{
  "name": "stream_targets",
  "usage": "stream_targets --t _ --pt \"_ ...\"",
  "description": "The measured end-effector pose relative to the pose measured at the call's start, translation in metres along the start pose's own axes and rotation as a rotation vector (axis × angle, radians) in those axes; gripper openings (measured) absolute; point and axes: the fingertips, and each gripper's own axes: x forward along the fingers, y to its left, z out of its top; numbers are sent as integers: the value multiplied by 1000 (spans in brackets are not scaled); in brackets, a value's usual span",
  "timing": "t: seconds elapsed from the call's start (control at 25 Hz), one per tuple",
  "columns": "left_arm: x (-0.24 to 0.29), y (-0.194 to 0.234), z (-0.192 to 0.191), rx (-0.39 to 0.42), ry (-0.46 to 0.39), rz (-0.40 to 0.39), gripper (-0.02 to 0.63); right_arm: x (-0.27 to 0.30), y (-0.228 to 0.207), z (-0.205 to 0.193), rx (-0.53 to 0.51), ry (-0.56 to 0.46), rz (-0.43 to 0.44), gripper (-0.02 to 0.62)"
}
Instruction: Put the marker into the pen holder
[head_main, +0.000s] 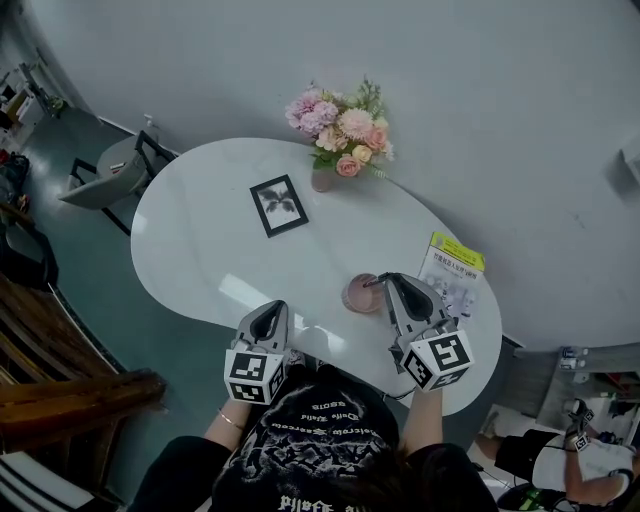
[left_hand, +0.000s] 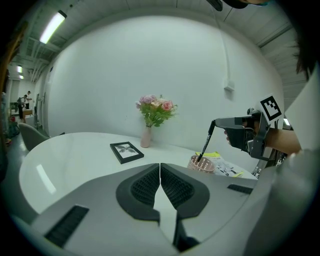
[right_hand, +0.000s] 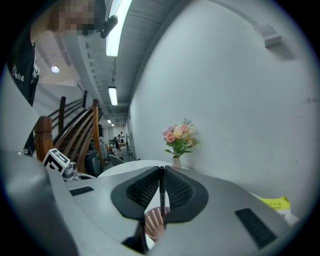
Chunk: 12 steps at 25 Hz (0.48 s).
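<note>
**Marker over the holder — not yet released**
My right gripper (head_main: 385, 282) has its fingers (right_hand: 177, 190) clamped on the marker (left_hand: 206, 142) near its upper end, so the shaft hangs nearly upright with a slight tilt, its lower end just inside the mouth of the pink holder (left_hand: 201, 163) on the worktop (head_main: 200, 230). I judge the high grip is there to keep the fingers off the rim while the marker goes down. My left gripper (head_main: 268, 318) sits low at the near edge, well apart, fingers (left_hand: 145, 186) together on nothing — the holder stands by itself and seems to need no steadying. What is left, I think, is to lower a little and let go.
</note>
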Motion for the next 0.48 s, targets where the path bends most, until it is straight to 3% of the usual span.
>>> stream_targets --t 0.48 --pt "-5 6 -6 -3 4 43 25 15 5 -29 -22 53 40 58"
